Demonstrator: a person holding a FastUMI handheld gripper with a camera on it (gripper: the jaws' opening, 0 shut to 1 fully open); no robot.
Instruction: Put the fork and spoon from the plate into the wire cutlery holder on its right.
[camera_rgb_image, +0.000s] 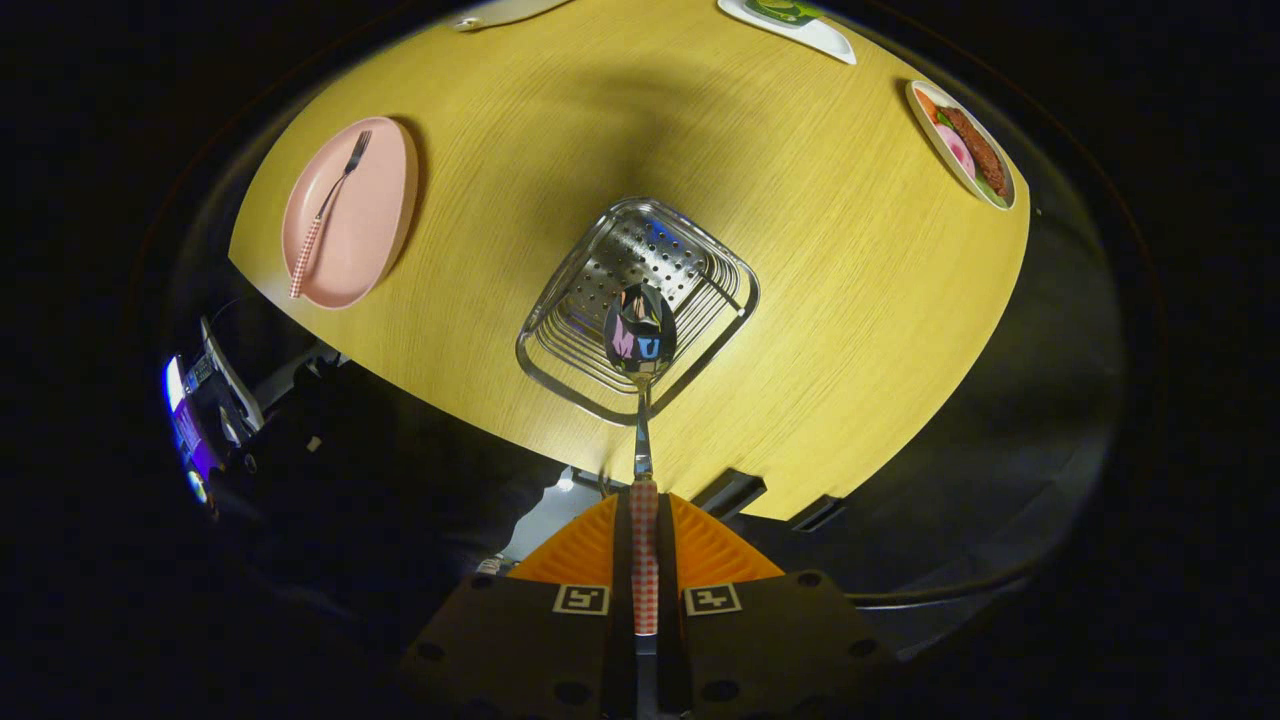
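Note:
My gripper is shut on the checked handle of the spoon, which points straight ahead from between the fingers. The spoon's bowl hangs over the open mouth of the wire cutlery holder, seen from above on the yellow wooden table. Whether the spoon touches the holder cannot be told. To the left of the holder lies a pink plate. A fork with a matching checked handle rests across that plate, tines pointing away from me.
A plate with food sits at the table's far right, and a white tray and another white dish lie along the far side. The table's near edge runs just below the holder; dark floor and equipment lie beneath.

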